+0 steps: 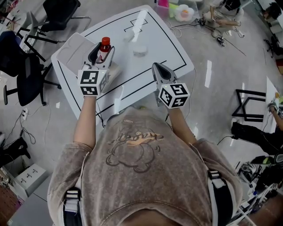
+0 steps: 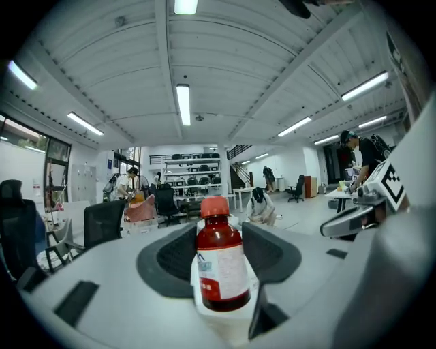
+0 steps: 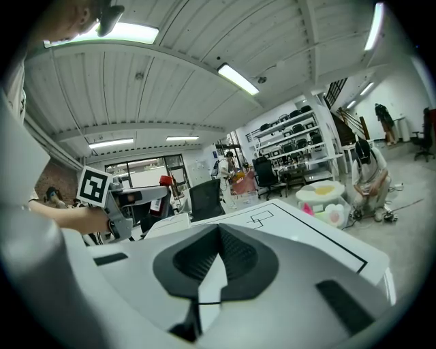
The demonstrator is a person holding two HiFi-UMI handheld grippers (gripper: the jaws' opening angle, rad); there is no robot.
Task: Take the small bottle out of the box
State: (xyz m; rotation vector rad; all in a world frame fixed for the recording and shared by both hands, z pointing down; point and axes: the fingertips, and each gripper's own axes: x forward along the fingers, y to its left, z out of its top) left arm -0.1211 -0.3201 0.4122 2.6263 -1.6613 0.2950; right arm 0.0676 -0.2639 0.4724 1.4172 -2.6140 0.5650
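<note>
The small bottle has dark red liquid, a red cap and a white label. My left gripper is shut on it and holds it upright above the open white box at the table's left corner. In the left gripper view the bottle stands between the two dark pads, with something white under its base. My right gripper hovers over the table's near right part, shut and empty, its tips meeting. The right gripper view also catches the left gripper and the bottle's red cap.
The white table carries black outline markings and a small round white dish. Black office chairs stand to the left. Coloured items and cables lie on the floor beyond the table. People are in the background.
</note>
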